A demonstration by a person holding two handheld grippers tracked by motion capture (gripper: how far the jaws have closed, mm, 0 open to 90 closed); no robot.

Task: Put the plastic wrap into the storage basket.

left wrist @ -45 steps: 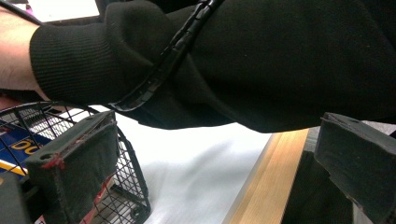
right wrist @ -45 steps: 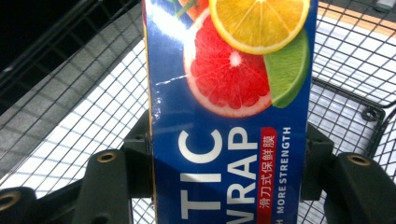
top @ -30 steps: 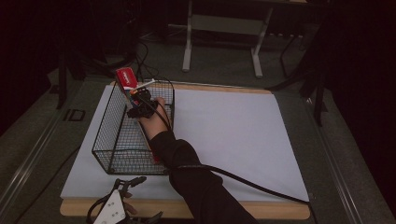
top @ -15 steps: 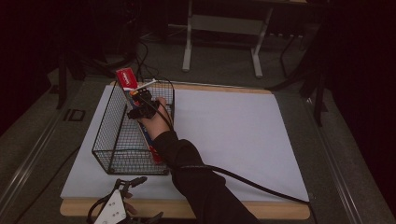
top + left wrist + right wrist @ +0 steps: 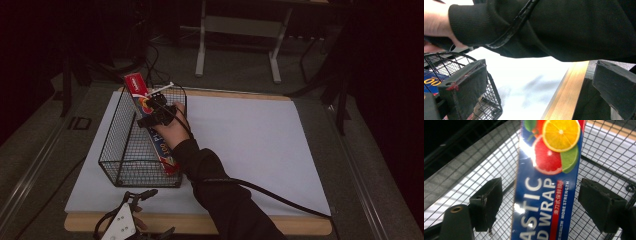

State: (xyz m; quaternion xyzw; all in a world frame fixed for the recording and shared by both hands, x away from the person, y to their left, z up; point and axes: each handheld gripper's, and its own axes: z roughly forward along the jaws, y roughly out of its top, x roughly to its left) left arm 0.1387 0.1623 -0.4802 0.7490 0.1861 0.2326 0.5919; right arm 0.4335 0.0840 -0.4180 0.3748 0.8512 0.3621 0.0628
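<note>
A long blue and red plastic wrap box (image 5: 134, 84) leans inside a black wire basket (image 5: 120, 145), its top end sticking out over the far rim. My right gripper (image 5: 156, 112) hovers over the box's middle. In the right gripper view the jaws stand open on either side of the box (image 5: 546, 195), with a gap on each side. My left gripper (image 5: 155, 212) is low at the table's front edge, just in front of the basket. Its jaws are open with nothing between them (image 5: 539, 85).
The basket stands on the left part of a white sheet (image 5: 250, 145) covering the table, which has a wooden front edge (image 5: 566, 92). The right arm's black sleeve (image 5: 549, 27) and cable (image 5: 270, 195) cross the near middle. A grey frame (image 5: 240, 30) stands beyond the table.
The right hand has drawn back slightly toward the person. The box stays leaning in the basket and the left gripper has hardly moved.
</note>
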